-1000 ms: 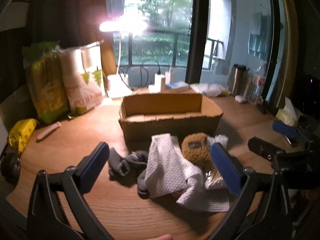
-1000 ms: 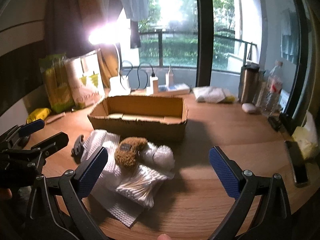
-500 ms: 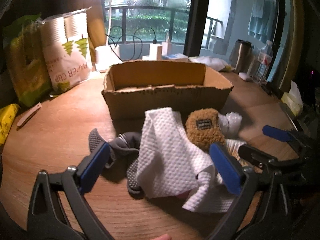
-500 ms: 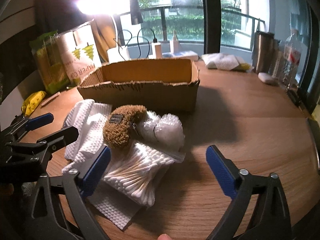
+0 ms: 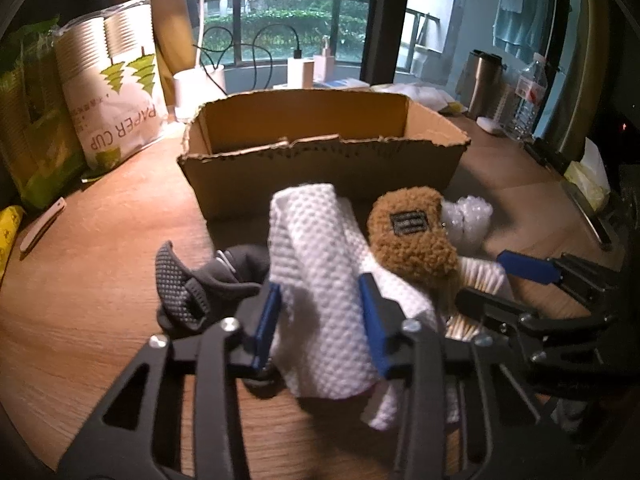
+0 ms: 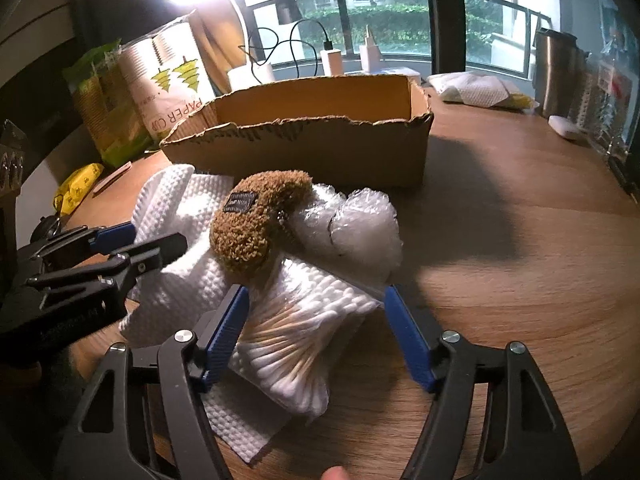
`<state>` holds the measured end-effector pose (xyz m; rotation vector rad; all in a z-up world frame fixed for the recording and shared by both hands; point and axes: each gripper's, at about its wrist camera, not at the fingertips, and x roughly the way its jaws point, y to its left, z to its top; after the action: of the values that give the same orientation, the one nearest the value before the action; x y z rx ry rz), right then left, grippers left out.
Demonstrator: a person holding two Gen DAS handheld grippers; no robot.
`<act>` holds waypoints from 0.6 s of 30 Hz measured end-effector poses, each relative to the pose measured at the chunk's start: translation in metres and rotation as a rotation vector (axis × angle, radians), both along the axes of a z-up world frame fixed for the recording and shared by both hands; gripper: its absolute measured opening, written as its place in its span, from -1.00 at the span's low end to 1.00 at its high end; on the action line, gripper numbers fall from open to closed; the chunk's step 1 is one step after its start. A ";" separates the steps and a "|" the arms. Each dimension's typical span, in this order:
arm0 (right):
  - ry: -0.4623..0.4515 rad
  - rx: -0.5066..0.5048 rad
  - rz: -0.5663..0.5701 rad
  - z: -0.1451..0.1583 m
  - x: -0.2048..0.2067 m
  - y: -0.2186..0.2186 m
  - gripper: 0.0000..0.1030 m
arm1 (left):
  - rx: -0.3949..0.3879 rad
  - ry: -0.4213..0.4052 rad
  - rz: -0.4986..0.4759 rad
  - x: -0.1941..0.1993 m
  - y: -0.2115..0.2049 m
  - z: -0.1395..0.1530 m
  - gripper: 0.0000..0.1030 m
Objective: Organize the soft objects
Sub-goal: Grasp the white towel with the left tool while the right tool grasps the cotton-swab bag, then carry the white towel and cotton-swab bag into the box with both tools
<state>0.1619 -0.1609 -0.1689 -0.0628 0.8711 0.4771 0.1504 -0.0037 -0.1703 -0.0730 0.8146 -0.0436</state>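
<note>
- Left wrist: left gripper, jaws just closing, pinches the white waffle-textured cloth, a rumpled fold near the cardboard box; grey sock left of it.
- Right wrist: right gripper, jaws just closing, straddles the clear cotton-swab bag; contact unclear. Brown fuzzy pouch lies just beyond.

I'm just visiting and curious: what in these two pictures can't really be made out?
- Cardboard box floor: both views, hidden by its near wall.
- Dark grey fabric item: left view, partly behind the white cloth and left tool.
- Cotton swab pack: its far end lies under the brown fuzzy pouch.
- Pouch label: too small to read.
</note>
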 end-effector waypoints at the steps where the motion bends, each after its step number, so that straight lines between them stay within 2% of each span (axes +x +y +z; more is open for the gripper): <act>1: 0.001 -0.001 -0.001 0.000 0.000 0.000 0.34 | 0.001 -0.002 -0.001 -0.001 0.000 0.001 -0.28; 5: -0.012 0.004 -0.018 0.001 0.000 -0.005 0.02 | -0.009 -0.018 -0.008 -0.005 0.001 0.007 -0.53; 7: -0.022 0.006 -0.018 0.004 -0.001 -0.007 -0.18 | -0.013 -0.034 -0.009 -0.008 0.001 0.012 -0.58; 12: -0.059 0.003 -0.010 0.010 -0.006 -0.009 -0.40 | -0.013 -0.069 -0.008 -0.015 0.001 0.027 -0.75; 13: -0.068 0.001 -0.006 0.012 -0.007 -0.009 -0.82 | -0.011 -0.078 -0.006 -0.016 0.001 0.030 -0.75; 18: -0.115 -0.006 -0.011 0.024 -0.013 -0.017 -0.85 | -0.005 -0.117 -0.003 -0.022 0.001 0.047 -0.76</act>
<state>0.1485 -0.1781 -0.1445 -0.0904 0.7599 0.4558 0.1286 -0.0028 -0.1234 -0.0736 0.6978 -0.0523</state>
